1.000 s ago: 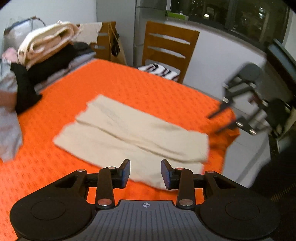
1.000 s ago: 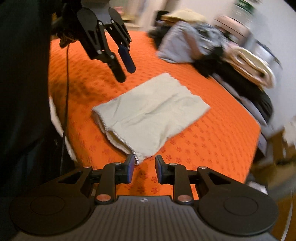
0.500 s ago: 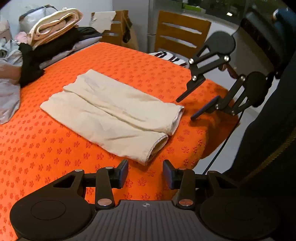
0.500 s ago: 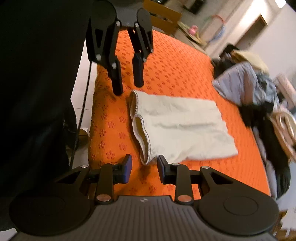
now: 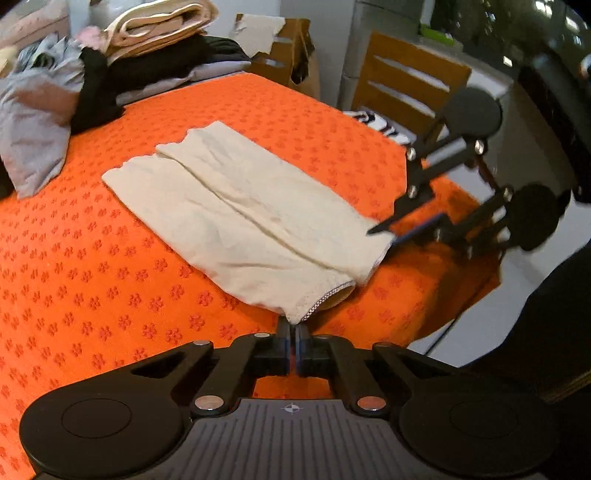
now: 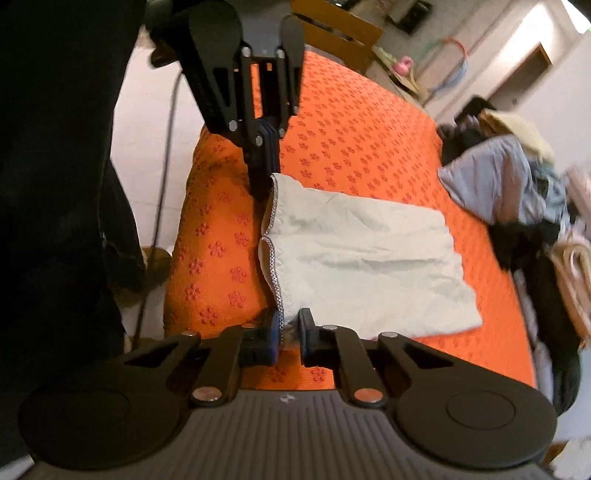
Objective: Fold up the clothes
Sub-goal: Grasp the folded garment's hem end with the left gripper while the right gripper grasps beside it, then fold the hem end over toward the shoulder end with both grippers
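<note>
Left gripper (image 5: 294,345) pinches cream garment (image 5: 255,221) hem | right gripper (image 6: 289,334) straddles hem

Right tongs (image 6: 290,330): straddling the stitched hem of the cream garment (image 6: 369,258), jaws apart.
Left tongs (image 6: 267,177): pinching the hem's far corner.
Garment: lying folded on the orange tabletop (image 6: 351,140).

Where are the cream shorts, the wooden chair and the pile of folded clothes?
cream shorts (image 5: 236,210): left wrist view, middle of the fabric.
wooden chair (image 5: 410,79): left wrist view, upper backrest slat.
pile of folded clothes (image 5: 159,22): left wrist view, beige item on top.
</note>
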A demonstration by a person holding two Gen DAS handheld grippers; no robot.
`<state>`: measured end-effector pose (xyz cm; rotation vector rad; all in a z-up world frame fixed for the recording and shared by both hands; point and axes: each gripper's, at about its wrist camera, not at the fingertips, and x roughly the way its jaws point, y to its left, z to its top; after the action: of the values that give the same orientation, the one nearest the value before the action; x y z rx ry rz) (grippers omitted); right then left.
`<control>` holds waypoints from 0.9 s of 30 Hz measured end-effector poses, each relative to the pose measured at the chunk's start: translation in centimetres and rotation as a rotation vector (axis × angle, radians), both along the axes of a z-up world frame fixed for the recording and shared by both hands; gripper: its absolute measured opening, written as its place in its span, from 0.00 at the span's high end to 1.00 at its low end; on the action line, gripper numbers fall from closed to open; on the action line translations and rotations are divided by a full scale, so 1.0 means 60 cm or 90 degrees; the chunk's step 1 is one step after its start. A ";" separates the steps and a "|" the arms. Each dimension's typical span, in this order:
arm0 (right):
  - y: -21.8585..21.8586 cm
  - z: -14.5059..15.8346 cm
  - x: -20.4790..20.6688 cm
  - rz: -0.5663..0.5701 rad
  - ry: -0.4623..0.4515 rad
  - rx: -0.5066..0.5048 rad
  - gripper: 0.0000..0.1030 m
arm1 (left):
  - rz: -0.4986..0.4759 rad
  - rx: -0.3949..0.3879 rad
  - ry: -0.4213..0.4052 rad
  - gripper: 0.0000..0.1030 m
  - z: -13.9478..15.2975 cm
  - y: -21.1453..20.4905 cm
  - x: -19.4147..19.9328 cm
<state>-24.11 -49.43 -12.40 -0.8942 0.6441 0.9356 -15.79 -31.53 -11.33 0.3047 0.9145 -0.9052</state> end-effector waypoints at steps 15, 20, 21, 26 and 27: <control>-0.024 0.064 0.124 -0.152 0.077 0.082 0.88 | 0.155 -0.095 0.090 0.96 0.066 0.012 0.109; -0.022 0.045 0.183 -0.187 0.077 0.069 0.87 | 0.210 -0.066 0.096 0.94 0.052 -0.002 0.155; -0.021 0.040 0.194 -0.192 0.075 0.066 0.87 | 0.219 -0.064 0.095 0.93 0.046 -0.002 0.161; -0.017 0.018 0.234 -0.231 0.047 0.051 0.74 | 0.259 -0.071 0.086 0.77 0.034 0.022 0.183; -0.019 0.018 0.237 -0.242 0.042 0.054 0.73 | 0.249 -0.074 0.078 0.77 0.036 0.026 0.179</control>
<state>-9.90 -50.58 -11.30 -0.6381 0.7925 0.6466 -5.06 -29.96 -9.14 -0.0321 0.9881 -0.6151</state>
